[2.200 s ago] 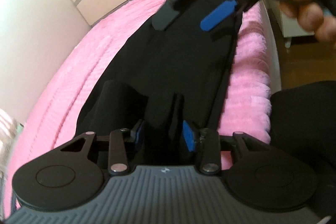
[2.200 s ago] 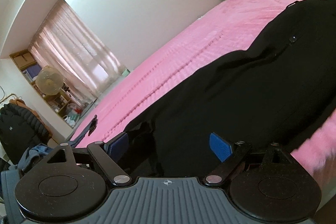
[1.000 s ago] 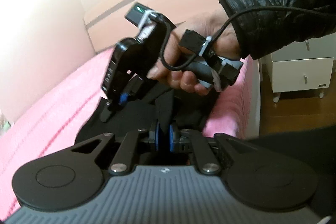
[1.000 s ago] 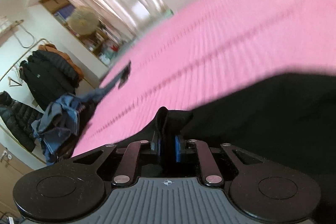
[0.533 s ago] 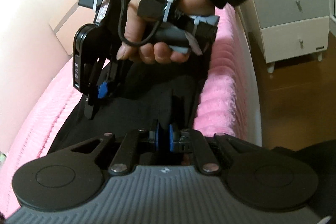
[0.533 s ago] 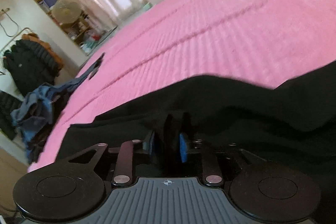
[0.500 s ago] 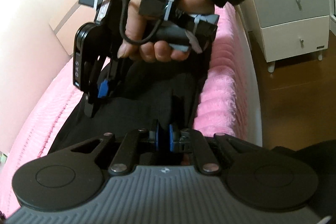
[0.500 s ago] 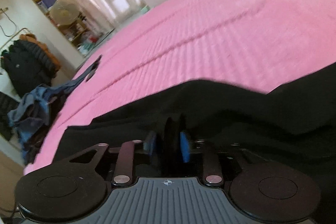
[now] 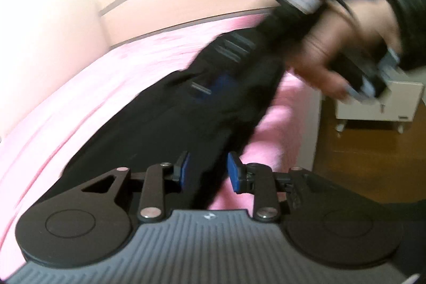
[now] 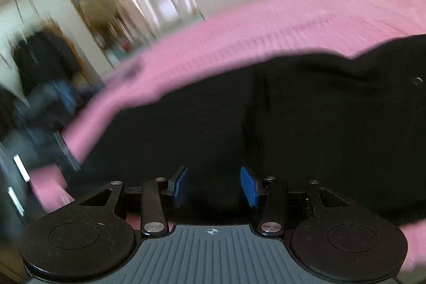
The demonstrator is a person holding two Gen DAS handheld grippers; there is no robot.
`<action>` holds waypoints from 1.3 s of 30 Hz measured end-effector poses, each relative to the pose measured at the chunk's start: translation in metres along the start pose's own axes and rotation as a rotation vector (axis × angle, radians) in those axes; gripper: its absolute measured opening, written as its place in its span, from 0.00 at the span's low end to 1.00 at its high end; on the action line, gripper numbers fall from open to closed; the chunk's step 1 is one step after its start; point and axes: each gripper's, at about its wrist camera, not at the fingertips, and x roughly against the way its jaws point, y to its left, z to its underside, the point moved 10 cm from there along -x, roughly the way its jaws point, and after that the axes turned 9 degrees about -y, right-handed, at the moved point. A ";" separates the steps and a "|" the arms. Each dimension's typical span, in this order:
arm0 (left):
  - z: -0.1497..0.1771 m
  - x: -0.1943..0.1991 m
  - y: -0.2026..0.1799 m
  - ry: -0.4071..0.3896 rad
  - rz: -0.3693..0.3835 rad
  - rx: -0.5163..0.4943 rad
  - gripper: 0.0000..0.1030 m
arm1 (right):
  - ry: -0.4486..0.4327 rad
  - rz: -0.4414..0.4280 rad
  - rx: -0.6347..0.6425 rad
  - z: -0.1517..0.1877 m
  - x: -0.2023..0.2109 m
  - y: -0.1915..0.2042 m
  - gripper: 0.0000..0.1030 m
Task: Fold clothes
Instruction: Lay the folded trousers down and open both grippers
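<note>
Left gripper (image 9: 207, 172): jaws opening, pads parted, a fold of the black garment (image 9: 165, 119) standing between them with no visible pad pressure. Right gripper (image 10: 214, 186): jaws opening, gap wider, black cloth directly beyond and below the pads, none clamped. The garment lies spread on the pink bedspread (image 10: 306, 17), near its edge. The person's hand (image 9: 343, 52) holds the right gripper above it.

- We count one black garment (image 9: 170, 121) on one pink bed (image 9: 80, 97).
- We count two grippers (image 9: 208, 169) (image 10: 213, 186).
- We see one white drawer cabinet (image 9: 378, 105).
</note>
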 end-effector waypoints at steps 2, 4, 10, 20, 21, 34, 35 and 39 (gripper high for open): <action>0.005 0.009 0.024 0.030 -0.036 0.016 0.26 | -0.007 0.047 0.033 0.001 0.004 0.002 0.46; 0.007 0.003 0.047 0.064 -0.049 0.021 0.26 | -0.075 0.087 0.040 -0.009 0.016 0.007 0.46; -0.007 -0.054 0.094 0.149 0.004 0.060 0.25 | -0.166 0.039 0.126 -0.008 0.016 0.041 0.46; 0.018 -0.109 0.146 0.264 -0.005 0.106 0.18 | -0.072 0.113 0.176 0.008 0.007 0.038 0.46; 0.023 -0.099 0.156 0.270 -0.028 0.113 0.16 | -0.079 0.110 0.184 0.007 0.009 0.044 0.46; 0.092 0.048 0.250 0.224 -0.213 0.503 0.23 | -0.045 -0.048 0.217 0.021 -0.028 0.129 0.46; 0.096 0.048 0.249 0.233 -0.213 0.500 0.25 | -0.016 -0.046 0.229 0.024 -0.036 0.131 0.46; 0.118 0.030 0.247 0.291 -0.201 0.489 0.34 | 0.050 -0.010 0.257 0.027 -0.051 0.129 0.46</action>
